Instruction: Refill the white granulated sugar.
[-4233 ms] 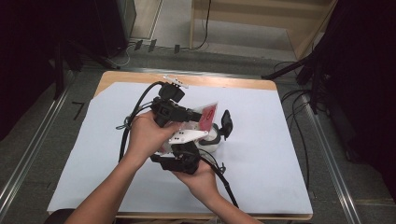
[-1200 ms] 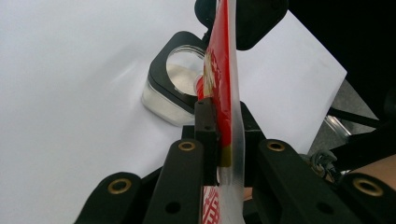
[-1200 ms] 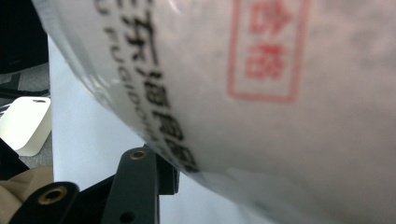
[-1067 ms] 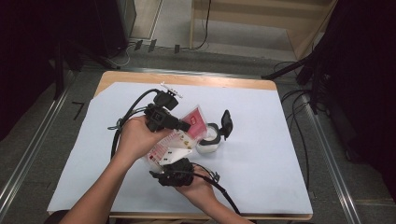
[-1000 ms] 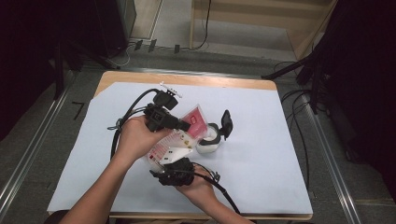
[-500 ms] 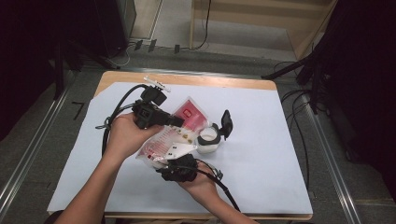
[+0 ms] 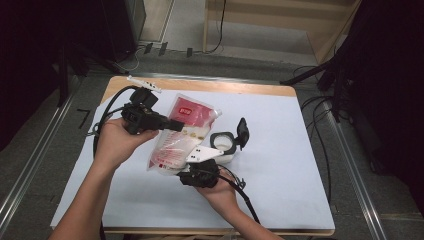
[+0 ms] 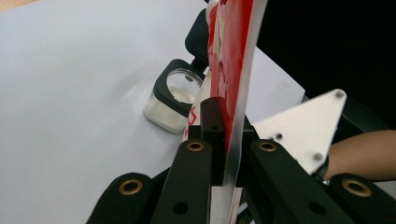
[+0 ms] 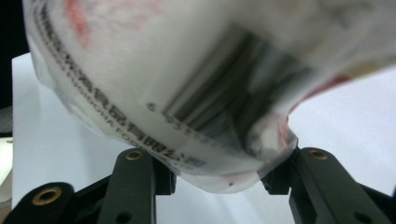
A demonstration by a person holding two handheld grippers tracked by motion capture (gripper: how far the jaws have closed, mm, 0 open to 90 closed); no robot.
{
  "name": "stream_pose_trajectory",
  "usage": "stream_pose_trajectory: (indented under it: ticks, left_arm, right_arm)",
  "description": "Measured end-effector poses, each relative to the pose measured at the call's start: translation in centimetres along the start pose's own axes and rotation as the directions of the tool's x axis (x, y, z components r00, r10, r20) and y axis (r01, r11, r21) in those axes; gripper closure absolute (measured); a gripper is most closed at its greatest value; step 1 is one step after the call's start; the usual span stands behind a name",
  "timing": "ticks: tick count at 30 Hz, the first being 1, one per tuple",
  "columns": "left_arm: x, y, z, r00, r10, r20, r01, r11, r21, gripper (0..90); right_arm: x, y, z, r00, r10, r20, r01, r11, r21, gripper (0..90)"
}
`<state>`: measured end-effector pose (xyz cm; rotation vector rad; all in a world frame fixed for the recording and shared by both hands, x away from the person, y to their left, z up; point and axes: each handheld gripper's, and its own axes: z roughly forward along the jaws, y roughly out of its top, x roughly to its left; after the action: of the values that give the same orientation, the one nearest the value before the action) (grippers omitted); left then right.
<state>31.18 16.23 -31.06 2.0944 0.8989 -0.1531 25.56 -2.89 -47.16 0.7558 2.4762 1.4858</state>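
A red-and-white pouch [image 7: 182, 132] is held above the bench [image 7: 280, 140] by 2 grippers. The left hand-held gripper [image 7: 176, 125] is clamped tight on the pouch's thin edge [image 8: 232, 140]. The right hand-held gripper [image 7: 192, 167] is partly closed, its jaws pressed against the pouch's bulging lower end [image 9: 224, 154]. An open jar [image 7: 223, 147] stands just beside the pouch.

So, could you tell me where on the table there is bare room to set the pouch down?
The white sheet is bare to the right of the open jar as far as the table's right edge, and along the near edge at the left. The middle is crowded: the pouch, the left gripper, the right gripper and the jar sit close together.
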Motion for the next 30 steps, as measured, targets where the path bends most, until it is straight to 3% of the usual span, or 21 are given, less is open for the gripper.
stream_pose_trajectory:
  ticks: [4, 7, 14, 18, 22, 26, 30]
  left_arm:
    - [-0.1, -0.4, -0.4, 0.9999, 0.015, -0.006, -0.014, 0.9999, 0.007, 90.0]
    - [0.0, -0.6, -0.7, 0.9996, 0.026, -0.007, -0.026, 0.9996, 0.008, 90.0]
    - [0.9, -0.9, -0.8, 1.0, -0.009, 0.004, 0.009, 1.0, 0.003, 90.0]
    - [1.2, -1.0, -1.0, 0.9992, -0.037, -0.014, 0.037, 0.9993, -0.007, 90.0]
    - [1.5, -1.1, -1.9, 0.9984, -0.057, -0.006, 0.056, 0.9976, -0.04, 90.0]
    - [1.7, -1.2, -3.0, 0.9957, -0.062, -0.068, 0.058, 0.9965, -0.06, 90.0]
    - [3.0, -1.4, -3.1, 0.9928, -0.077, -0.092, 0.071, 0.9951, -0.069, 90.0]
  right_arm:
    - [-0.9, -0.3, -0.1, 0.9983, 0.057, -0.004, -0.057, 0.998, 0.003, 56.0]
    - [-1.8, -0.3, -0.3, 0.9946, 0.103, 0.019, -0.103, 0.995, 0.008, 56.6]
    - [-2.1, 0.0, -0.2, 0.9967, 0.081, 0.007, -0.082, 0.995, 0.061, 55.9]
    - [-2.2, 0.0, 0.2, 0.9926, 0.111, -0.048, -0.106, 0.99, 0.097, 54.3]
    - [-2.3, 0.0, 0.3, 0.9897, 0.13, -0.059, -0.122, 0.985, 0.123, 52.5]
    - [-2.7, -0.1, 0.4, 0.9864, 0.151, -0.066, -0.14, 0.98, 0.144, 52.1]
    - [-2.8, 0.0, 0.0, 0.9854, 0.148, -0.084, -0.136, 0.982, 0.128, 52.0]
